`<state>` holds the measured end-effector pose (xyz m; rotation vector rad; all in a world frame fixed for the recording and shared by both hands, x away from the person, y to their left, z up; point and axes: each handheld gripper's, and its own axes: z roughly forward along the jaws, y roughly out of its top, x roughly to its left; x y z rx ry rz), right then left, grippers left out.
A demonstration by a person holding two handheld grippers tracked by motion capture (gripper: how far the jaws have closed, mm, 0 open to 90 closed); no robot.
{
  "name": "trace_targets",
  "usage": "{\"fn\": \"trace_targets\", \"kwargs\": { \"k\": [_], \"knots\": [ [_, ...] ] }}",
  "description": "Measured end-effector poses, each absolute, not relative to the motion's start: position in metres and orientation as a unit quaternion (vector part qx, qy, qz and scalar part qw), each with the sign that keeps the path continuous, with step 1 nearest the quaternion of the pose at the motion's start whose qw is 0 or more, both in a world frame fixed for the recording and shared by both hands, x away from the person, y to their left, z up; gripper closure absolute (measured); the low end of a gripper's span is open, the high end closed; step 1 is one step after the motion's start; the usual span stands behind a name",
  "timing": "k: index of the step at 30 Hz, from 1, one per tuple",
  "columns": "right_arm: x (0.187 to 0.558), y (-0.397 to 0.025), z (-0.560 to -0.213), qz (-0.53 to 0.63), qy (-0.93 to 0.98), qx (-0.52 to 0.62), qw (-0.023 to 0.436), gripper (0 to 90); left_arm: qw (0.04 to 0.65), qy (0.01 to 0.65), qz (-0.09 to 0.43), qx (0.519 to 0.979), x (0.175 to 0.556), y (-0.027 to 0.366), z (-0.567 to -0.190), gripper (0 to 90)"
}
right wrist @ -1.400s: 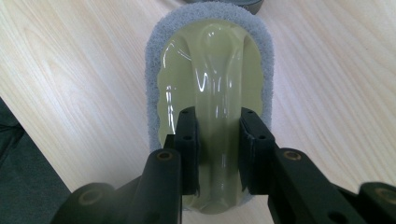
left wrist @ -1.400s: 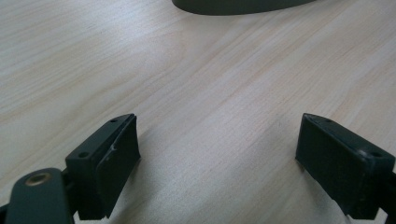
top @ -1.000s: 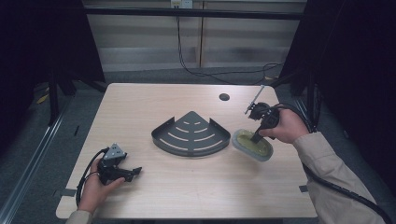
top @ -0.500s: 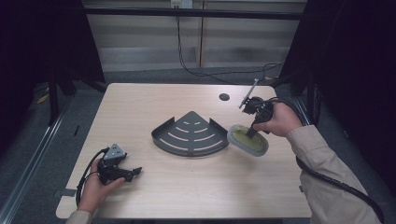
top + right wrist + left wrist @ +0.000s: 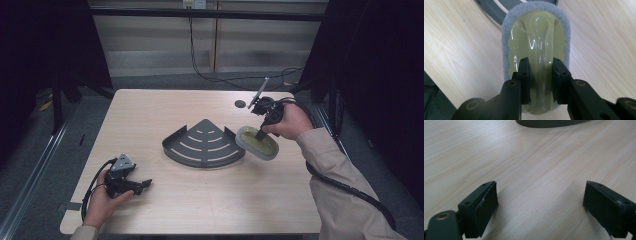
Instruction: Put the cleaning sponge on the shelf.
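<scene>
A pale green scrubber with a grey sponge rim (image 5: pixel 257 142) (image 5: pixel 536 42) hangs just above the table, its far end over the right edge of a dark fan-shaped slotted rack (image 5: pixel 204 144) (image 5: pixel 496 7). My right gripper (image 5: pixel 261 134) (image 5: pixel 540 82) is shut on the scrubber's raised green handle. At the near left of the table my left gripper (image 5: pixel 144 184) (image 5: pixel 540 207) rests low over bare wood, jaws wide apart with nothing between them. The rack's dark rim (image 5: pixel 551 123) lies far ahead of it.
A round dark cable hole (image 5: pixel 240 104) sits in the table near its far right. Cables trail from both grippers. The wooden table (image 5: pixel 150 115) has bare room at the left and along the front. Dark floor surrounds it.
My right gripper has carried the scrubber leftward and up, from the table's right side to the rack's right edge. The left gripper has stayed still.
</scene>
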<state>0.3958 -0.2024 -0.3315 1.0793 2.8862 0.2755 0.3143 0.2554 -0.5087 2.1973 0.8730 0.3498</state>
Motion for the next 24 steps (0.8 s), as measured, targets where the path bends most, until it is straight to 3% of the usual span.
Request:
{"fn": "trace_targets", "kwargs": {
  "k": [24],
  "knots": [
    [0.417, -0.180, -0.330, 0.103, 0.929, 0.354, 0.033, 71.7, 0.367, 0.339, 0.137, 0.856, 0.314, 0.255, -0.509, 11.5]
  ]
}}
